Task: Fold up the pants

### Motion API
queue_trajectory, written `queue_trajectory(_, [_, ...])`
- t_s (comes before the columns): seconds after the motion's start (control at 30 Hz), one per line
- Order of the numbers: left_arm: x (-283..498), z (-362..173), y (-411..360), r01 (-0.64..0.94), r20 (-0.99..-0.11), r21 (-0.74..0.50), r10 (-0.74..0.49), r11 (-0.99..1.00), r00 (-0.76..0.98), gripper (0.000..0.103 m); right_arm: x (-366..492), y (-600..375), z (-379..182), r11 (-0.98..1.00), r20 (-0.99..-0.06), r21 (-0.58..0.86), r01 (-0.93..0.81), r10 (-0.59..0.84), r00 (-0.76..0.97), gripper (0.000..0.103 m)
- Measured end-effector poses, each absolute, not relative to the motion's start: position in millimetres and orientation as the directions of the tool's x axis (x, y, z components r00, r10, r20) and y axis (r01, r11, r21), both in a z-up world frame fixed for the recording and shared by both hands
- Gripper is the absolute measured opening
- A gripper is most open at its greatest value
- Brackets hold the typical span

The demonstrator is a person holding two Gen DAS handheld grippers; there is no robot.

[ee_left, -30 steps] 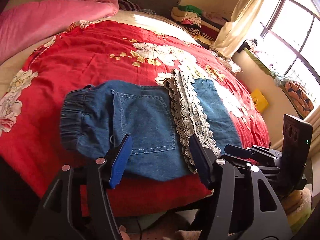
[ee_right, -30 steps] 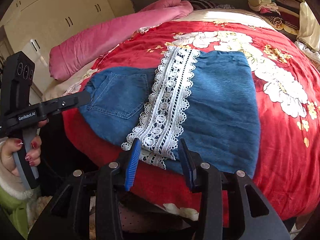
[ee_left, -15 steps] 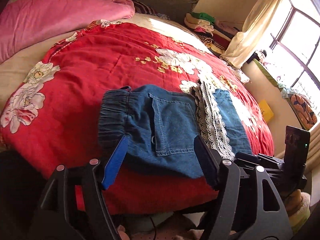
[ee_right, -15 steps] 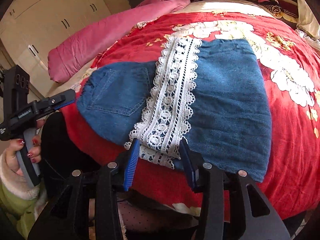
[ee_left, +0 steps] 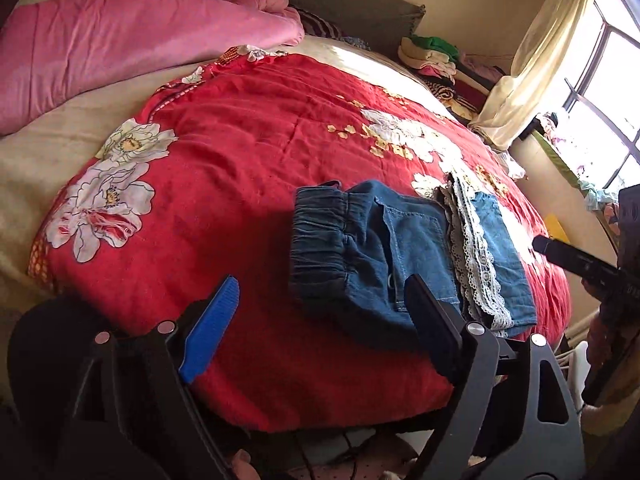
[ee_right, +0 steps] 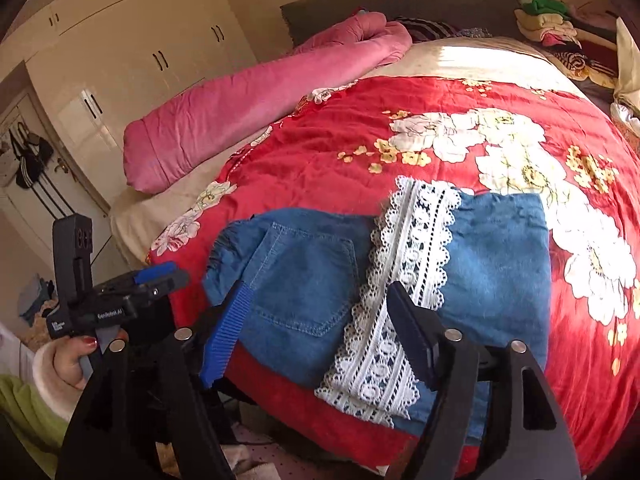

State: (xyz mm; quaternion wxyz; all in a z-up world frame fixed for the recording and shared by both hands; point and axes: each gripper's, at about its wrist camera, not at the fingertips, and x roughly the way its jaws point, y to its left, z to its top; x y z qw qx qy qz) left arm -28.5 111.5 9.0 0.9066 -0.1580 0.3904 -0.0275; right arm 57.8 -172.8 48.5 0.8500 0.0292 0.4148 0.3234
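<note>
At nine o'clock in the right wrist view, cream wardrobe doors (ee_right: 132,60) fill the wall, and below them at eight o'clock a hand (ee_right: 76,360) with red nails holds the left gripper (ee_right: 156,276), seen side-on. In its own view the left gripper (ee_left: 320,320) has its jaws spread wide with nothing between them, poised over the near edge of the red floral quilt (ee_left: 240,152); its blue pad (ee_left: 212,328) sits at seven o'clock and the dark finger (ee_left: 432,328) at five o'clock.

A rolled pink blanket (ee_right: 248,108) lies at ten o'clock along the head of the bed. The pants (ee_right: 312,280), blue denim, lie folded flat on the quilt near its front edge, around the centre of the right view: elastic waistband (ee_left: 320,240) to the left, a back pocket (ee_right: 308,280) facing up, and a white lace hem (ee_right: 404,292) laid across the middle, with more denim beyond it toward three o'clock.

The right gripper (ee_right: 320,332) hovers low over the pants' near edge, jaws apart and gripping nothing. A pile of folded clothes (ee_right: 548,20) sits at one o'clock, and in the left view a curtain (ee_left: 532,64) hangs by the window (ee_left: 608,92) at two o'clock.
</note>
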Motion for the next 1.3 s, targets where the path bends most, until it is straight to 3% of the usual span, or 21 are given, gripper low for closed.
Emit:
queue_trajectory(0.23, [-24.3,1.2,114.4,-0.076,-0.713,-0.288,-0.161,0.955,0.683,0.089,85.3,-138.3,56.6,0.783,-0.692,0.295,-0.548,0.571,0.442,0.087])
queue_trajectory(0.37, [-20.8,-4.3,115.3,-0.076,-0.723,-0.291,-0.167,0.954,0.671,0.093,99.9,-114.1,52.8,0.774,-0.714,0.284,-0.566,0.565,0.413,0.088])
queue_trajectory(0.97, [-8.0,-40.1,101.1,-0.033,-0.722,-0.382,-0.276,0.923,0.635,0.093,136.8,7.9,-4.3,0.660,-0.845,0.250,-0.709,0.506,0.173,0.087])
queue_trajectory(1.07, [-5.1,-41.6,101.3,-0.034,-0.706,-0.399,-0.283,0.917,0.650,0.093,144.6,24.9,-21.9,0.650,-0.867,0.255,-0.716,0.482,0.128,0.074])
queue_trajectory(1.13, [-2.8,-43.7,101.3,-0.035,-0.699,-0.408,-0.287,0.912,0.655,0.093,148.9,31.6,-34.9,0.661,-0.886,0.220,-0.717,0.442,0.137,0.056])
queue_trajectory(1.3, [4.4,-42.2,103.0,-0.028,-0.664,-0.457,-0.320,0.889,0.676,0.093,151.9,11.7,-26.0,0.645,-0.844,0.276,-0.712,0.517,0.140,0.038])
